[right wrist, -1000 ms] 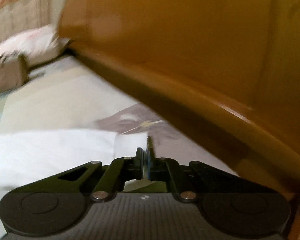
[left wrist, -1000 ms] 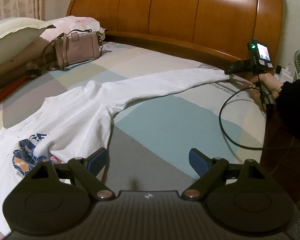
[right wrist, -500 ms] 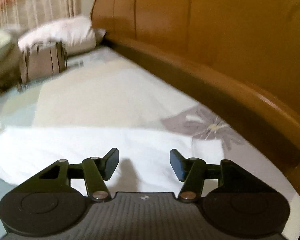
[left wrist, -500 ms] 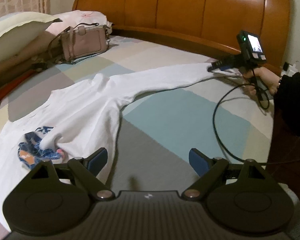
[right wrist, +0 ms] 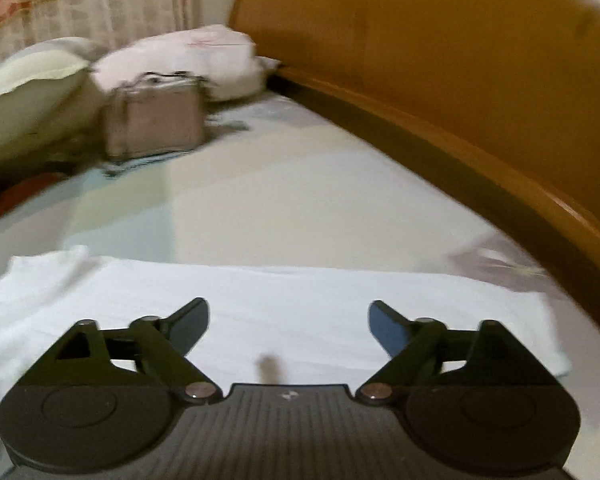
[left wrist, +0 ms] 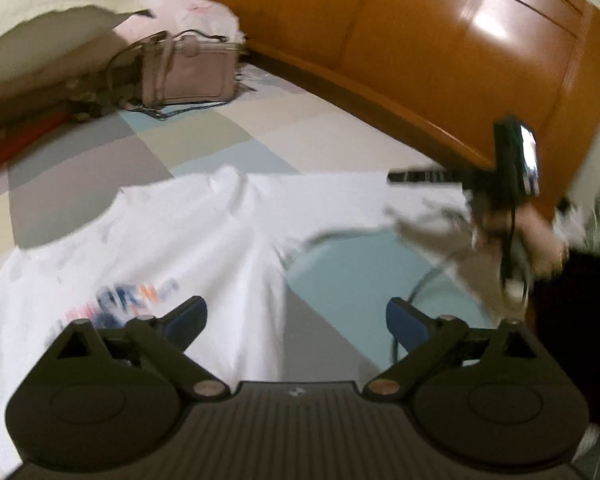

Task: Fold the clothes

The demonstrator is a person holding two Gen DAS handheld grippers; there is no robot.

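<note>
Wooden headboard (left wrist: 440, 52) stands at 12 o'clock, behind the big bed (left wrist: 204, 140) with its patchwork sheet. On the bed lies the white shirt (left wrist: 188, 240), spread open and not folded. Its body with the blue print sits at 7 o'clock in the left view, and its long sleeve (right wrist: 300, 300) runs flat toward 3 o'clock. A pink bag (left wrist: 188, 74) leans on the pillows at 10 o'clock.

A second ago the right hand-held gripper (right wrist: 288, 320) was pinched tight on the end of the sleeve, pulling it straight. Now it has let go. Its fingers are spread wide with nothing in them, and it has lifted up above the middle of the sleeve. The left hand-held gripper (left wrist: 296, 318) is spread wide too and holds nothing. It has moved closer over the shirt's edge.

So the sleeve looks smoothed out and ready. I think folding it in over the body could come soon
</note>
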